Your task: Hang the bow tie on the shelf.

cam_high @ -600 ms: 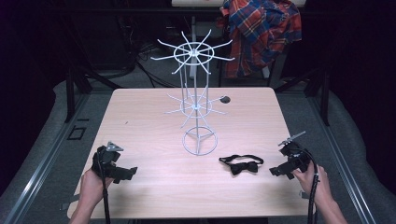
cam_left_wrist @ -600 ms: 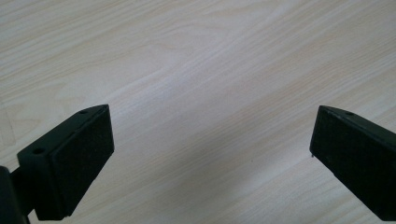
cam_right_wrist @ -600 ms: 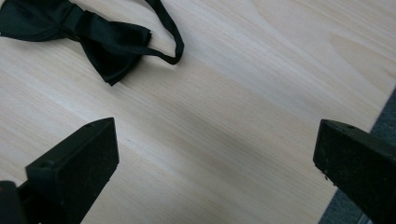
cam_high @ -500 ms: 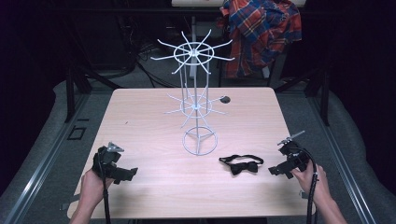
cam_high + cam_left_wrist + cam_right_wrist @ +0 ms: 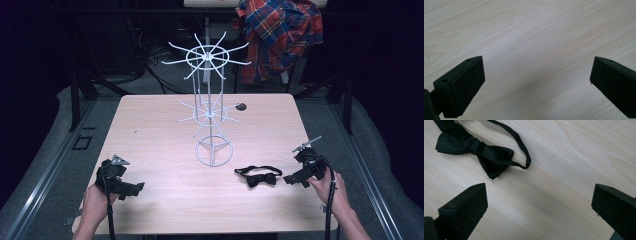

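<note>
Your right hand-held gripper sits low near the desk's right edge, jaws spread wide and holding nothing. Just beside it lies the black bow tie, flat on the desk, strap looped behind it; in the right gripper view it lies just ahead of the left jaw, untouched. Your left hand-held gripper hovers at the near left corner, jaws wide too, bare wood beneath. Mid-desk stands the white wire rack, upright.

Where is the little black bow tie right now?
In the high view, the black fabric bow tie lies flat on the wooden table, between the white wire rack and right gripper.
</note>
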Demonstrator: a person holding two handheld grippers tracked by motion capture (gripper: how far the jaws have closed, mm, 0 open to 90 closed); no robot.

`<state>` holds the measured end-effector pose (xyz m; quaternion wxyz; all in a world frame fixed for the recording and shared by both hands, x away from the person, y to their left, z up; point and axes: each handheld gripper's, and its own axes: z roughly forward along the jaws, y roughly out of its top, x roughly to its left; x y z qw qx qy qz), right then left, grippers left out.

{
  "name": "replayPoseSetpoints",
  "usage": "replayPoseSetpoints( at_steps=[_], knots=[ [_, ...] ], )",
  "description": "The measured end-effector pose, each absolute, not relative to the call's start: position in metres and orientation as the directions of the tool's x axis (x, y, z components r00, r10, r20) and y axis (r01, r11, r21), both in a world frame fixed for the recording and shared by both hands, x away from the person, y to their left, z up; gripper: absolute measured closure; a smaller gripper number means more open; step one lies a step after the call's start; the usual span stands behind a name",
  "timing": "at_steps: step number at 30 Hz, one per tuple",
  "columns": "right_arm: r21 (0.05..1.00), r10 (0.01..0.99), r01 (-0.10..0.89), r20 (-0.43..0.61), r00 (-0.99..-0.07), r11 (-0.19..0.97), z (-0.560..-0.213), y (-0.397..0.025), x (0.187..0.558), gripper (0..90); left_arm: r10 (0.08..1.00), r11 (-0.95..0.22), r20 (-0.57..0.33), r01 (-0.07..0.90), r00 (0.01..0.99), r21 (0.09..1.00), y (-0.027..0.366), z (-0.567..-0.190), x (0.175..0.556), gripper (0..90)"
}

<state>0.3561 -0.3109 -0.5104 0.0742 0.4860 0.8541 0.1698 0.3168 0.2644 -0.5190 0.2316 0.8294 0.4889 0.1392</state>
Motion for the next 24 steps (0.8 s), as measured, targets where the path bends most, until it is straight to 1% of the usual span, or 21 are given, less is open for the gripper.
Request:
replayPoseSetpoints(
  at_steps=[4,10,15,16,17,19,22,23,24],
  knots=[
    [0.376,0.846,0.789,0.027,-0.533,0.486,-0.507,-0.305,0.36,1.6,0.879,-0.414,0.016,0.745,0.477,0.523,0.264,-0.52,0.317,0.0],
    [0.384,0.83,0.773,0.031,-0.557,0.504,-0.507,-0.296,0.366,0.9,0.877,-0.42,0.014,0.752,0.48,0.508,0.263,-0.52,0.317,0.0],
    [0.412,0.815,0.749,0.028,-0.579,0.518,-0.503,-0.284,0.371,0.1,0.876,-0.421,0.013,0.752,0.482,0.507,0.263,-0.521,0.318,0.0],
    [0.408,0.809,0.741,0.012,-0.588,0.533,-0.502,-0.282,0.373,0.4,0.876,-0.421,0.013,0.752,0.482,0.507,0.263,-0.521,0.318,0.0],
    [0.415,0.801,0.727,-0.004,-0.599,0.546,-0.501,-0.276,0.377,3.0,0.875,-0.422,0.013,0.751,0.484,0.508,0.263,-0.521,0.318,0.0],
    [0.419,0.796,0.722,-0.002,-0.606,0.551,-0.502,-0.27,0.381,3.4,0.874,-0.422,0.011,0.75,0.485,0.508,0.263,-0.52,0.318,0.0],
    [0.411,0.785,0.71,-0.023,-0.619,0.572,-0.504,-0.262,0.388,6.6,0.872,-0.427,0.012,0.749,0.489,0.506,0.263,-0.52,0.317,0.0],
    [0.405,0.78,0.705,-0.033,-0.626,0.583,-0.504,-0.259,0.39,8.8,0.873,-0.426,0.011,0.75,0.488,0.506,0.263,-0.519,0.317,0.0],
    [0.403,0.78,0.702,-0.048,-0.624,0.587,-0.506,-0.256,0.392,13.7,0.873,-0.424,0.01,0.75,0.487,0.508,0.263,-0.519,0.317,0.0]
  ],
)
